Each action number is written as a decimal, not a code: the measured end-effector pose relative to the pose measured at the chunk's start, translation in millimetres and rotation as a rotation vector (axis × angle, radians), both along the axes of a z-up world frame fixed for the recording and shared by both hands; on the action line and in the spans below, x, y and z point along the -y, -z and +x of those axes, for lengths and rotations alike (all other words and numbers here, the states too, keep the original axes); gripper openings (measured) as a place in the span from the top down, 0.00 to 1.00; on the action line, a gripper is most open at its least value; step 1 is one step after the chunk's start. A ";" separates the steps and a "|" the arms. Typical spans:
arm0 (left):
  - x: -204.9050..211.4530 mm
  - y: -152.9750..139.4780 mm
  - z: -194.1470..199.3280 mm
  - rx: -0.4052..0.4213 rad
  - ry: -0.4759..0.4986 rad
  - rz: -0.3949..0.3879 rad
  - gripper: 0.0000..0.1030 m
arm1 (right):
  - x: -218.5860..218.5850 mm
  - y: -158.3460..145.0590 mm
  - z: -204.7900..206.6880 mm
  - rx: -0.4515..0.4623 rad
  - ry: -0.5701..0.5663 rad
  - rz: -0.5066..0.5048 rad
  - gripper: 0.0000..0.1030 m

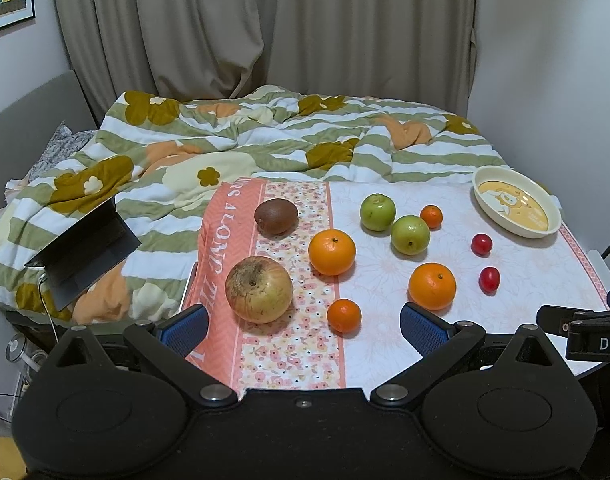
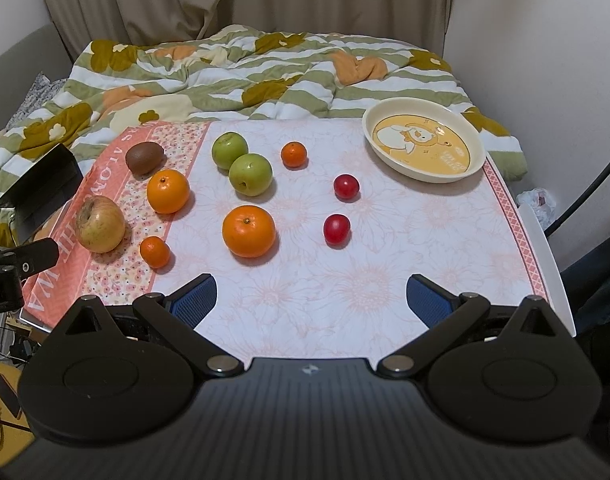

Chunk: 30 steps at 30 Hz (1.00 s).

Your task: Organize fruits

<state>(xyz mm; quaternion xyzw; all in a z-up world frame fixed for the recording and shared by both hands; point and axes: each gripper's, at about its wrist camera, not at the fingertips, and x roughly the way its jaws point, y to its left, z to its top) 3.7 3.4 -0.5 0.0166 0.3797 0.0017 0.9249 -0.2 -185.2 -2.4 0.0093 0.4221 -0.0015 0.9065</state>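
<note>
Right wrist view: ten fruits lie loose across the table's floral cloth, none yet in the cream dish [image 2: 425,176] at the far right corner. Both the right gripper [image 2: 311,300] and the left gripper [image 1: 303,326] hover at the near edge, jaws spread wide and empty (sorting apparently not begun). The likely first move is to close on the nearest red fruit [image 2: 336,229] and carry it dishward.
</note>
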 end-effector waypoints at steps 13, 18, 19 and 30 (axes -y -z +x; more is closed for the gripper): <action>1.7 1.1 5.7 -0.004 0.010 0.003 0.00 | -4.0 2.8 2.9 -0.007 0.006 0.000 0.00; 1.9 0.8 6.0 -0.004 0.008 0.004 0.00 | -4.2 2.5 2.9 -0.008 0.008 0.001 0.00; 2.0 0.4 6.4 -0.003 0.008 0.005 0.00 | -4.1 2.4 2.8 -0.008 0.008 0.002 0.00; -1.1 -2.7 5.6 -0.003 0.020 0.005 0.00 | -4.8 1.5 2.2 -0.010 0.009 0.003 0.00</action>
